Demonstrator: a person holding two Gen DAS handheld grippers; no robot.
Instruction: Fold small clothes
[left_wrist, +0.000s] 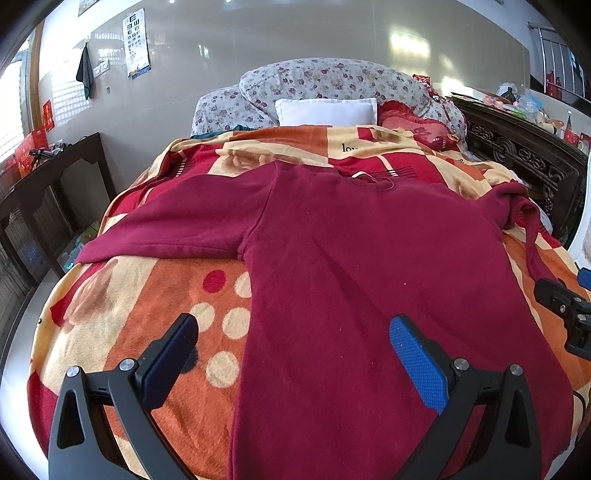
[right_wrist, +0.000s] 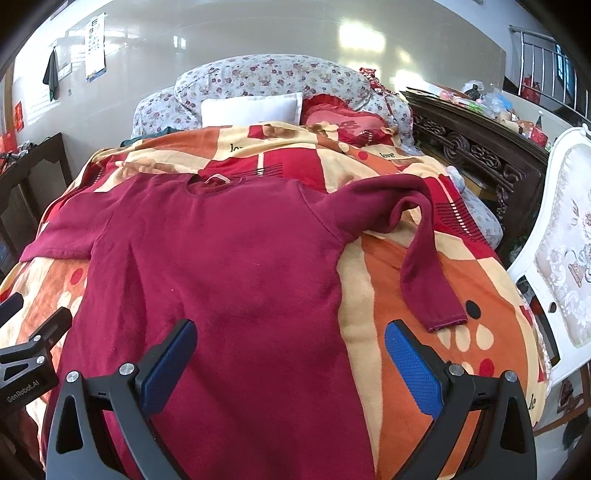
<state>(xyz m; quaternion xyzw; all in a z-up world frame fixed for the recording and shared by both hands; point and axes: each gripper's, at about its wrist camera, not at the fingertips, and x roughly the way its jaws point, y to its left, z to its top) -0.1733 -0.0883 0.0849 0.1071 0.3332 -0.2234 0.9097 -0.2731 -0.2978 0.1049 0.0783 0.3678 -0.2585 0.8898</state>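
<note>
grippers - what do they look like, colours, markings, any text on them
Both the left gripper and right gripper have black angular frames with triangular cutouts and silver round bolts. Each finger carries a blue pad with fine diamond texture. White lettering "GenRobot.AI" marks the left unit's side. No cables or sleeves show.

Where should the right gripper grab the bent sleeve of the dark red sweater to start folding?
Probably at the cuff of the dark red long-sleeved sweater: it lies flat and free on the orange patterned blanket, nearest the open right gripper. Come from the near side, straddling the hem edge.
</note>
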